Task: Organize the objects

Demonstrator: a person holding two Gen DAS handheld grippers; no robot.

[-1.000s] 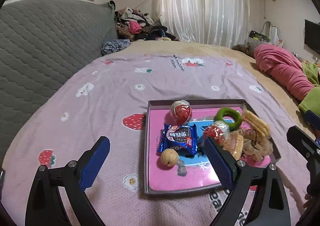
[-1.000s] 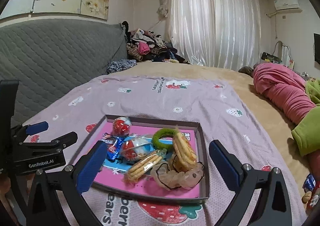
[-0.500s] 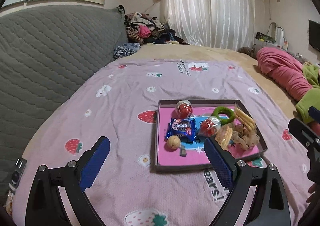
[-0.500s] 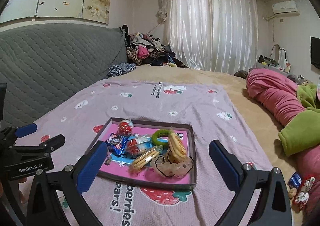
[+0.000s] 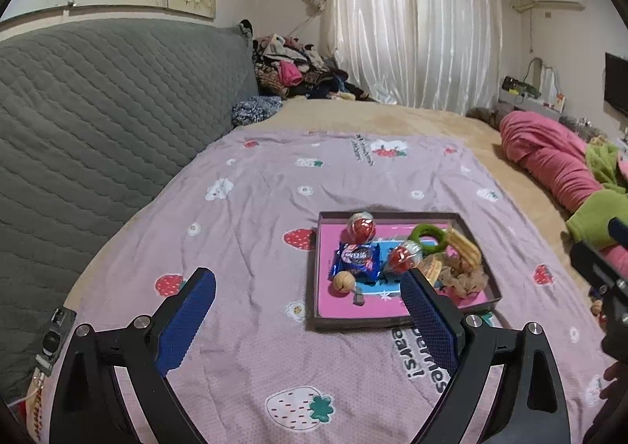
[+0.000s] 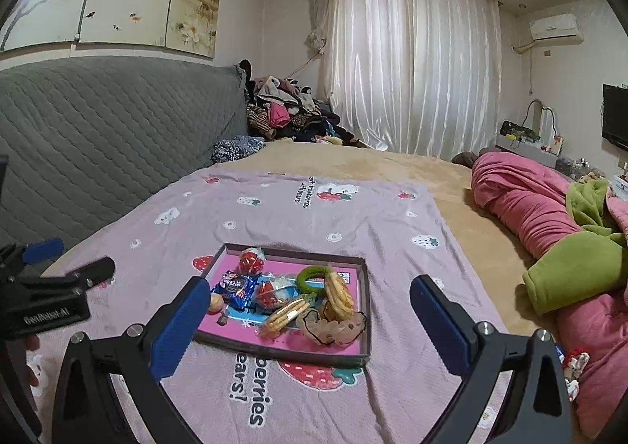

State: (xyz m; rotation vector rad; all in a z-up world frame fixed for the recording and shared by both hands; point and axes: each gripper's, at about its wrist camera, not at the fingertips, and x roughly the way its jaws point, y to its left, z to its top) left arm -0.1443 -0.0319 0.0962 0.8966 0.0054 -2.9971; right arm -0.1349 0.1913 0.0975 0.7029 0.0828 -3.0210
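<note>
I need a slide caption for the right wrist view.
Open right gripper above a snack-filled tray on a strawberry blanket.

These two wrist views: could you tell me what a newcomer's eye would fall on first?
Most likely the shallow tray with its bright pink floor, lying on the lilac strawberry-print blanket and crowded with snacks, among them a green ring and a blue biscuit packet. Next, both tongs, left and right, gaping open and empty in the foreground.
</note>
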